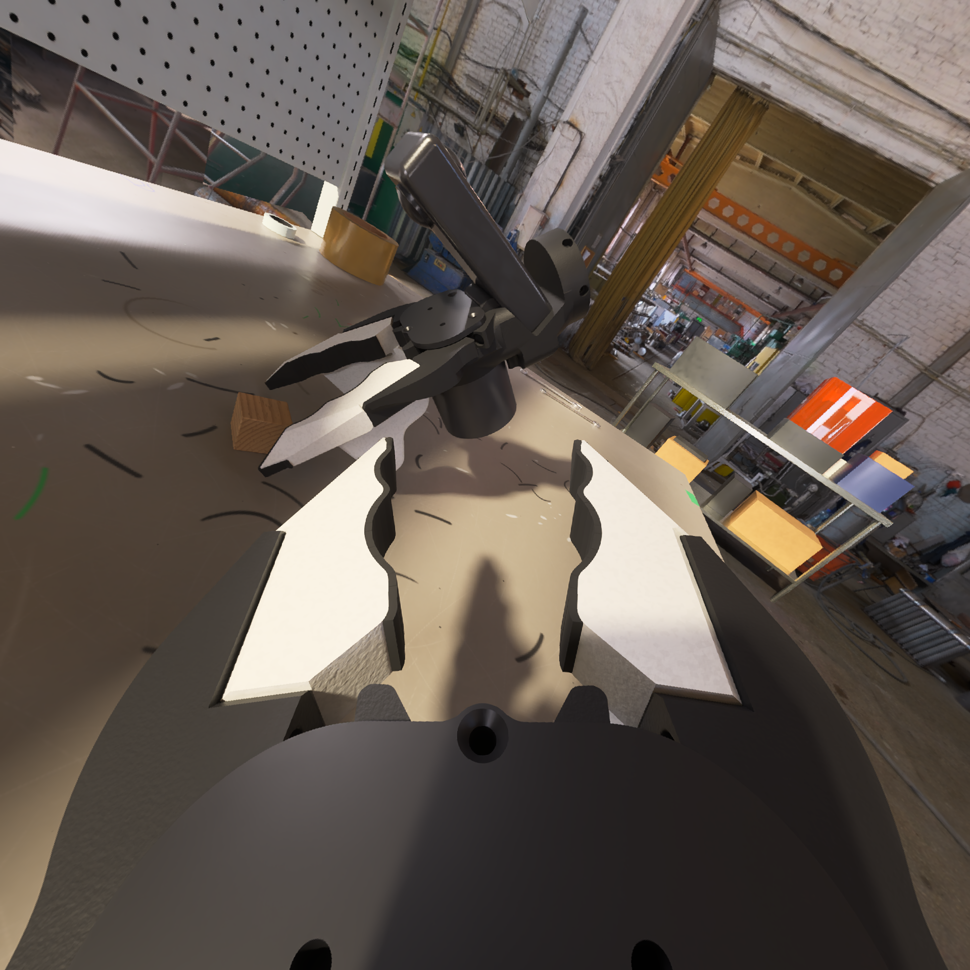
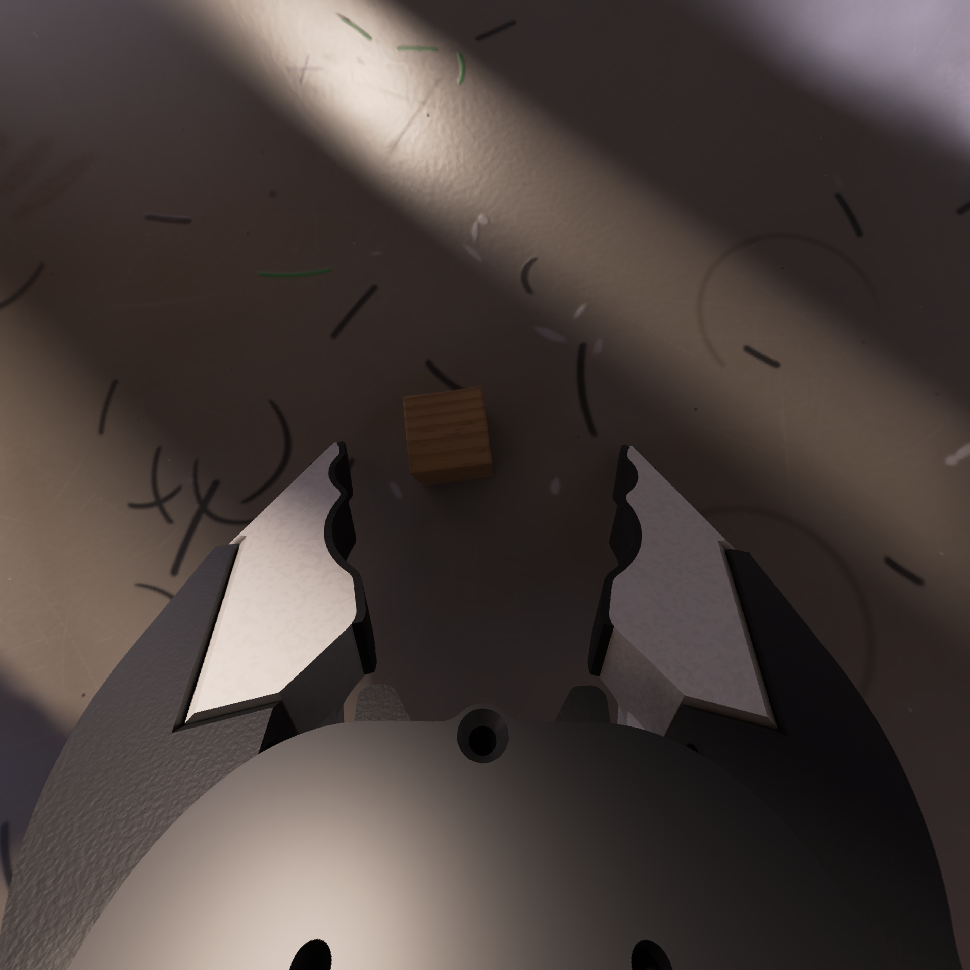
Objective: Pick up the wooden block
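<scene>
A small wooden block [image 2: 447, 434] lies on the scuffed beige table, just beyond my right gripper's tips and a little left of their middle. My right gripper [image 2: 482, 449] points down at it, open and empty. In the left wrist view the block [image 1: 258, 421] sits at left of centre, partly behind the right gripper [image 1: 267, 424], which hovers over it with spread fingers. My left gripper [image 1: 483, 446] is open and empty, held above the table well to the right of the block.
A brown tape roll [image 1: 358, 244] and a small white tape roll [image 1: 279, 224] stand at the table's far side under a white pegboard [image 1: 220, 78]. The table edge [image 1: 656, 446] runs along the right, with metal shelves and boxes [image 1: 771, 530] beyond.
</scene>
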